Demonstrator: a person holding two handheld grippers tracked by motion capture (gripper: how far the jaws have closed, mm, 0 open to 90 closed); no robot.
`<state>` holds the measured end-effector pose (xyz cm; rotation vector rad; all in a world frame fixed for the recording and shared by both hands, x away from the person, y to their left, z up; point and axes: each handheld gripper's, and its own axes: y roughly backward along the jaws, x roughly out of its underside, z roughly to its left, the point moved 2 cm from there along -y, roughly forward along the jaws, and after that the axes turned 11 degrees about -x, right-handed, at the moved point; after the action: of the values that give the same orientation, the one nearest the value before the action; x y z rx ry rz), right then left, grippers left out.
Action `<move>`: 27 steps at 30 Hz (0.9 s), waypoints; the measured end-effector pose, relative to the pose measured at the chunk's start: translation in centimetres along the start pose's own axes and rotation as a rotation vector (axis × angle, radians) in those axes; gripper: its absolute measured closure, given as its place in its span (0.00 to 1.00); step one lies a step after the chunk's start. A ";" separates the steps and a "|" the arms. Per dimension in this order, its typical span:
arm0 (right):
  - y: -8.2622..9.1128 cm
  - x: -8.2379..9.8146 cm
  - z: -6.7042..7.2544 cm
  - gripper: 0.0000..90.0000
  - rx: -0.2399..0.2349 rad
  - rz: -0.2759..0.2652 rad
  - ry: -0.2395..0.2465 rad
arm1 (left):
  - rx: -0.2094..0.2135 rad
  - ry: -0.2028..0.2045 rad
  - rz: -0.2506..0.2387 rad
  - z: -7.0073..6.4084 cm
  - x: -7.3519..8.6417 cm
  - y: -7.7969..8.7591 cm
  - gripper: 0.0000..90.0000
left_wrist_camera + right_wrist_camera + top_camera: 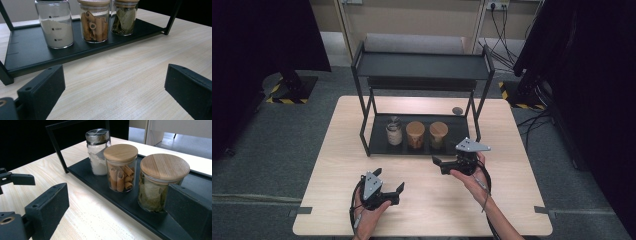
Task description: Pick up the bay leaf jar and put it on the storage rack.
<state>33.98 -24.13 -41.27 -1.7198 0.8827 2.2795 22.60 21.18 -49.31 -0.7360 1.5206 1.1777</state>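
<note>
The right gripper (446, 162) has its jaws wide, the bay-leaf jar (160, 183) just ahead of them. The left gripper (388, 181) has its jaws wide too, over bare surface (130, 82).

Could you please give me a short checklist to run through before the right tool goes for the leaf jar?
1. Right tool open, nothing held: ok.
2. Leaf jar upright on the rack tray, lid on: ok.
3. Gap to the cinnamon jar: narrow, cannot tell if a jaw fits.
4. Rack post close by the leaf jar: not ok.
5. Left tool open, apart on the table: ok.
</note>
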 end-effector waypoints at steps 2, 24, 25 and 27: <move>0.1 0.1 0.1 0.07 -0.001 -0.001 0.001 | 0.000 0.000 0.000 0.0 0.0 0.0 0.03; 0.7 1.3 0.9 0.07 -0.030 -0.011 0.003 | 0.001 0.004 0.000 0.1 0.0 0.0 0.03; 0.8 1.4 1.0 0.07 -0.030 -0.010 0.002 | 0.002 0.004 0.000 0.1 0.0 0.0 0.03; 0.9 1.5 1.0 0.07 -0.031 -0.012 0.001 | 0.002 0.004 0.000 0.1 0.0 0.0 0.03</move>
<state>32.26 -24.62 -42.18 -1.7342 0.8387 2.2971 22.61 21.23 -49.33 -0.7380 1.5248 1.1753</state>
